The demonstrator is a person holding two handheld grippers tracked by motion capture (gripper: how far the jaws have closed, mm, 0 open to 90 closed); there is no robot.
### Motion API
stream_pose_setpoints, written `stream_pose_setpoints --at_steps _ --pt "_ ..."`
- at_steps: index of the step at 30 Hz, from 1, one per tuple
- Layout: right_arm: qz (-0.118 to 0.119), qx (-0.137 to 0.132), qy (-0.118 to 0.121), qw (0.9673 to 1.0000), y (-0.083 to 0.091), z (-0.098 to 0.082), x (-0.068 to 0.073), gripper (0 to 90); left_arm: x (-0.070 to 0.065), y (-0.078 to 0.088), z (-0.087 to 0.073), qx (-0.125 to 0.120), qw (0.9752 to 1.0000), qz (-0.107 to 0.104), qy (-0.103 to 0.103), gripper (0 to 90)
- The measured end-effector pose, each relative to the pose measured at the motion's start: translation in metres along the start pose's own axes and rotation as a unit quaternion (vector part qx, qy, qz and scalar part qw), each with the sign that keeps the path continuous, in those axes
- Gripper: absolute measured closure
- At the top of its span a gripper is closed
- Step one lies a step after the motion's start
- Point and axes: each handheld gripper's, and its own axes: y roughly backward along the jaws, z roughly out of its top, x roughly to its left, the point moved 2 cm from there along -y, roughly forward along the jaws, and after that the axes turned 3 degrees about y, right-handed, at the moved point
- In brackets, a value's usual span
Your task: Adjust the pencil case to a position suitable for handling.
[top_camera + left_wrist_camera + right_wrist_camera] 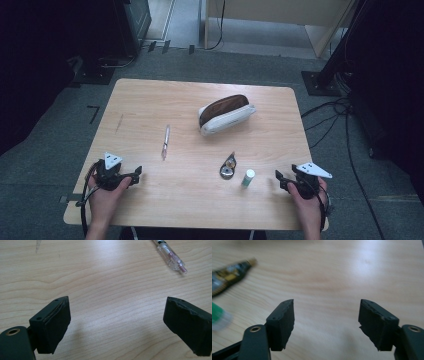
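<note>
A white pencil case [226, 114] with a brown top lies on its side at the far middle of the wooden table [150, 100]. A clear pen [165, 141] [170, 257] lies left of centre. A small black-and-yellow tape dispenser [228, 167] [230, 272] and a green-and-white tube [248, 177] [217, 317] sit nearer the front. My left gripper [134, 175] [117, 302] rests low at the front left, open, with only bare wood between its jaws. My right gripper [279, 179] [327, 303] is at the front right, open and holding nothing, with the tube just to its left.
Grey carpet surrounds the table. Black stands and cables [345, 120] sit to the right, and dark equipment [125, 25] to the far left. A faint mark [119, 123] shows on the wood at the left. Bare wood lies between the two grippers.
</note>
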Motion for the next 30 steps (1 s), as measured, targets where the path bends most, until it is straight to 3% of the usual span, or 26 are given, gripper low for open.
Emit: stream_pose_setpoints --at_steps 4,5,9,11,13,15,18,21,23,30 --pt "0.033 -0.028 0.029 0.9987 0.001 0.028 0.004 32.4 0.005 -0.003 -0.002 -0.002 1.0 0.006 0.006 14.0" --pt "0.042 -0.039 0.055 0.9969 -0.002 0.045 0.007 33.4 0.007 -0.004 -0.003 0.002 0.9999 0.005 0.012 14.0" --pt "0.065 -0.039 0.073 0.9945 -0.01 0.065 0.013 33.0 0.008 -0.004 -0.004 0.003 0.9999 0.006 0.015 13.9" --pt "0.079 -0.048 0.102 0.9906 -0.018 0.085 0.019 31.6 0.008 -0.007 -0.004 0.014 0.9998 0.006 0.014 12.2" --pt "0.083 -0.054 0.106 0.9894 -0.02 0.091 0.02 31.2 0.007 -0.01 -0.005 0.03 0.9995 0.008 0.005 10.6" --pt "0.096 -0.056 0.126 0.9857 -0.026 0.108 0.024 29.2 0.006 -0.012 -0.004 0.032 0.9994 0.011 -0.002 8.0" --pt "0.101 -0.06 0.128 0.9847 -0.03 0.12 0.024 28.8 0.006 -0.013 -0.004 0.033 0.9994 0.01 -0.004 6.7" --pt "0.122 -0.071 0.131 0.9813 -0.038 0.132 0.023 26.1 0.006 -0.013 -0.004 0.033 0.9994 0.009 -0.004 5.3" --pt "0.126 -0.071 0.156 0.9771 -0.052 0.145 0.025 25.3 0.005 -0.013 -0.004 0.031 0.9995 0.009 -0.003 5.1" --pt "0.141 -0.065 0.156 0.9756 -0.076 0.168 0.019 25.1 0.005 -0.014 -0.004 0.028 0.9996 0.007 -0.006 5.1"
